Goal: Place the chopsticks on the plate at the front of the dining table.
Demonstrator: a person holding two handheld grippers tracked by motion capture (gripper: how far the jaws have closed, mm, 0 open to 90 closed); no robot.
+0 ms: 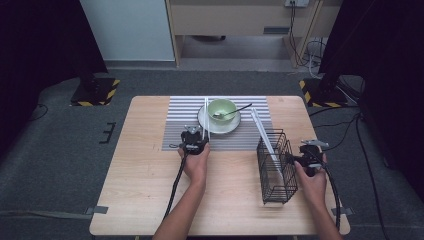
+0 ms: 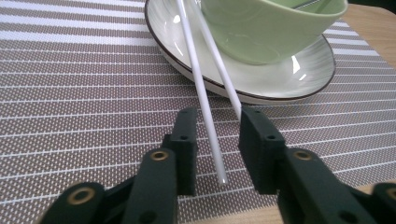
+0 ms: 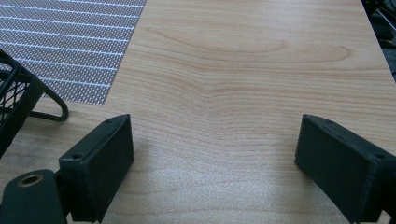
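The wooden table (image 1: 145, 190) stood bare across its near half, leaving free room toward its front edge. A striped placemat (image 1: 180, 125) covered the far middle, carrying a plate (image 1: 206, 124) and green bowl (image 1: 222, 109). A black wire basket (image 1: 276, 167) stood near the right edge. The left gripper (image 2: 215, 135), low over the mat, had its fingers (image 2: 187, 140) parted around two white chopsticks (image 2: 201, 88) leaning on the plate's rim, not clenched. The right gripper (image 3: 212, 154), just beside the basket, hung released, fingers spread wide. No writing was legible.
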